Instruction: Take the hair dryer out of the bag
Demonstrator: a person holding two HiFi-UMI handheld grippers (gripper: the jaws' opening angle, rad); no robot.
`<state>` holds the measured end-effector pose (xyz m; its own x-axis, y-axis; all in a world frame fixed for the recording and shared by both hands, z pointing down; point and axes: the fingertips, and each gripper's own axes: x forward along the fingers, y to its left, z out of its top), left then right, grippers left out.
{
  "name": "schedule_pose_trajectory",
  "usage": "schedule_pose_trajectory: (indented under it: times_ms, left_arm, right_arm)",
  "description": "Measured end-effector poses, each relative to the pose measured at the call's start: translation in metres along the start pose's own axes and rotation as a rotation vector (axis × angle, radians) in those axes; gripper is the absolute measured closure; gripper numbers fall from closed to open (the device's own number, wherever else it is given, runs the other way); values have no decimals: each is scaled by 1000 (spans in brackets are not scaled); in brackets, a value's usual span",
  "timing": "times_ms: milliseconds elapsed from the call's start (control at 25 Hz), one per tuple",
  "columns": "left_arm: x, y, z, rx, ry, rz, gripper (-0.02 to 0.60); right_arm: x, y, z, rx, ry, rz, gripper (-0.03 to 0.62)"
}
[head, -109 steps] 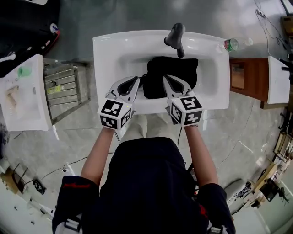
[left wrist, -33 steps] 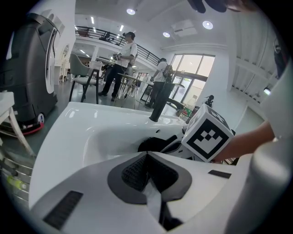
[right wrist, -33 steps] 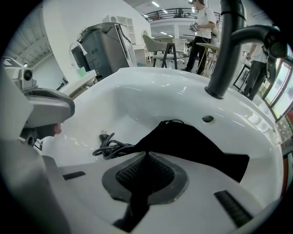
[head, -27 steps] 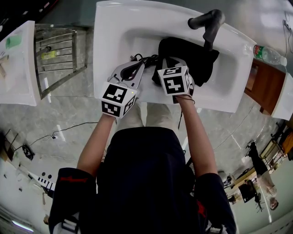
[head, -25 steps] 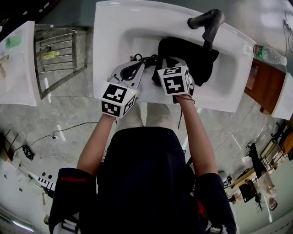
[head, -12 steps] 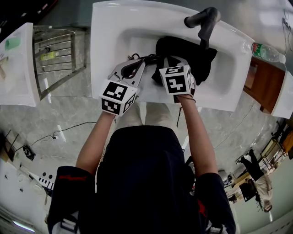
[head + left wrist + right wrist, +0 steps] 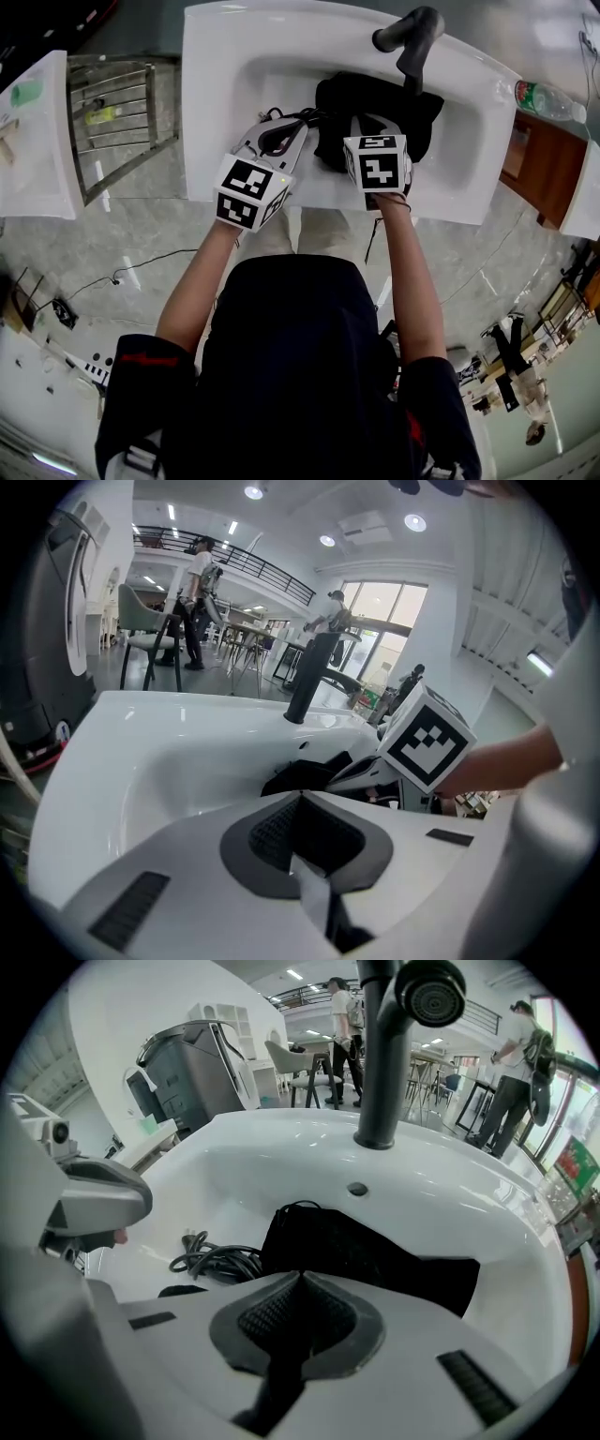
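Note:
A black bag (image 7: 375, 103) lies in the white sink (image 7: 216, 56) under the black faucet (image 7: 408, 33). A coiled black cord (image 7: 286, 120) lies on the basin floor to the left of the bag. The hair dryer's body is hidden. My right gripper (image 7: 368, 120) points steeply down at the bag's near edge (image 7: 366, 1241). Its jaws (image 7: 302, 1274) are shut, apparently pinching the fabric, which peaks up at its tip (image 7: 345, 759). My left gripper (image 7: 286, 129) is shut with nothing seen between its jaws (image 7: 300, 797), just above the cord (image 7: 217, 1262).
A metal rack (image 7: 122, 112) and a white stand (image 7: 33, 131) are left of the sink. A plastic bottle (image 7: 544, 98) lies on a wooden cabinet (image 7: 539, 159) to the right. People and chairs (image 7: 187, 621) are in the room beyond the sink.
Both grippers have shifted a little to the right over the basin, the right one more. Their jaws have stayed shut, and the bag and cord lie as before.

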<state>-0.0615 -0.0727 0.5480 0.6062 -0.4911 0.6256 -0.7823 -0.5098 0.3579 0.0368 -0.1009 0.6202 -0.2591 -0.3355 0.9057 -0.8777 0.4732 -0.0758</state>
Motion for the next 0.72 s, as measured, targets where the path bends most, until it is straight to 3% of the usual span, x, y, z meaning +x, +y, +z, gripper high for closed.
schedule_pose_trajectory:
  times_ms: [720]
  left_arm:
    - [37, -8, 2, 71, 92, -43, 569]
  right_arm:
    - [-5, -25, -11, 33, -3, 2, 557]
